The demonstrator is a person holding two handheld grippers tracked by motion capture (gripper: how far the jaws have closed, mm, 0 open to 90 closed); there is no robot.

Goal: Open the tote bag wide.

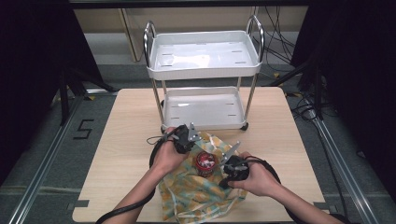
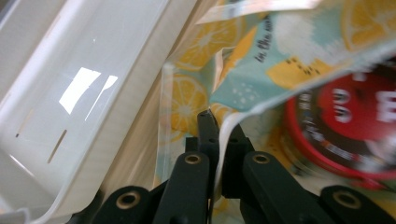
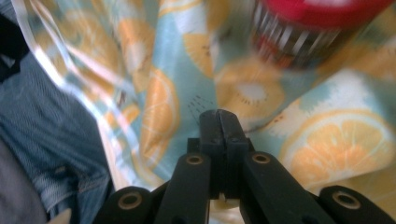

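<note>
Pinching lemon-print cloth (image 1: 196, 193) beside red-lidded jar (image 1: 205, 162): left hand-held gripper (image 2: 219, 135), right hand-held gripper (image 3: 219, 121).

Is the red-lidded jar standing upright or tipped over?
Upright: the red-lidded round jar stands on the lemon-print cloth bag, lid facing up.

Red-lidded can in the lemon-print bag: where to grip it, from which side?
Grip the can across its ribbed wall just under the red lid, coming from above. It stands upright with the bag bunched round its base, so the sides lower down are covered. Both tools are shut, the left on the bag's edge.
</note>
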